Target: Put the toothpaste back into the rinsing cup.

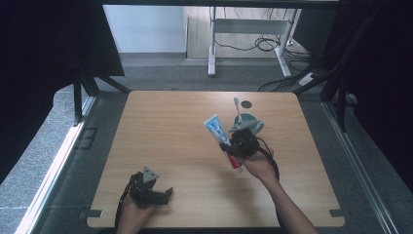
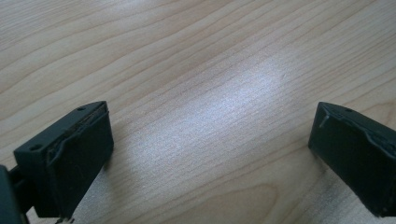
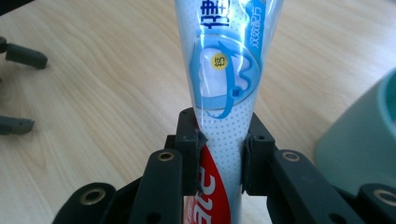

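Tongs on the left (image 1: 168,191) are resting low on the near left part of the wooden bench (image 1: 165,126), in the person's left hand (image 1: 131,212). In the left gripper view, their 2 black jaws are standing wide apart, released, with nothing but bare wood grain lying between them.

Moving to the right, the right tongs (image 3: 219,154) are clenching a toothpaste tube (image 3: 224,88). Both pads are pressing on the narrow lower part of the tube, where the white dotted print is meeting the red print. From the high view, the tube (image 1: 221,139) is being held above the bench, tilting up and to the left, with its broad flat end highest.

Just behind the right tongs, a pale green cup (image 1: 253,122) is standing on the bench, and a toothbrush (image 1: 237,108) is sticking up from it.
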Motion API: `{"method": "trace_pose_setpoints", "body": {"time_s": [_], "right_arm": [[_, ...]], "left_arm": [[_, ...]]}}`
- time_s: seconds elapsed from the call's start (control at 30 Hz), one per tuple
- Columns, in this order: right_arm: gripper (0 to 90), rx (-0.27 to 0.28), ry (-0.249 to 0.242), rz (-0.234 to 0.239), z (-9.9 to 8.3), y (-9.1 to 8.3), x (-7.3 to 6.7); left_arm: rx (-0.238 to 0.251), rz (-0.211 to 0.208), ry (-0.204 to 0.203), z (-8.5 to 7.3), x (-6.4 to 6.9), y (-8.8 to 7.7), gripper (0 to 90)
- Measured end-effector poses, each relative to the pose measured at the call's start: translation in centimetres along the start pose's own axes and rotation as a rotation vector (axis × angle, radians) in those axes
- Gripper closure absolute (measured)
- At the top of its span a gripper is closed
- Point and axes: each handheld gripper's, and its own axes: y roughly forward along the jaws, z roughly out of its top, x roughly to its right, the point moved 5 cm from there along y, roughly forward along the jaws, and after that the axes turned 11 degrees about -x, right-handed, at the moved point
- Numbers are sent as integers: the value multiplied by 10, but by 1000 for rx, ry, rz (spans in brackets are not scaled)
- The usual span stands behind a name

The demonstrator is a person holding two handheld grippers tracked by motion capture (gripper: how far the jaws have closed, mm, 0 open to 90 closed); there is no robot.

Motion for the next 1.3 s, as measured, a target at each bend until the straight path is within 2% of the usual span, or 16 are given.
{"method": "trace_pose_setpoints", "body": {"time_s": [0.73,1.3], "right_arm": [[725,152,87,-71,-5,-32,37],[724,219,148,-122,-3,-42,65]], "left_arm": [[-1,1,1,0,0,0,0],[0,1,1,0,0,0,0]]}}
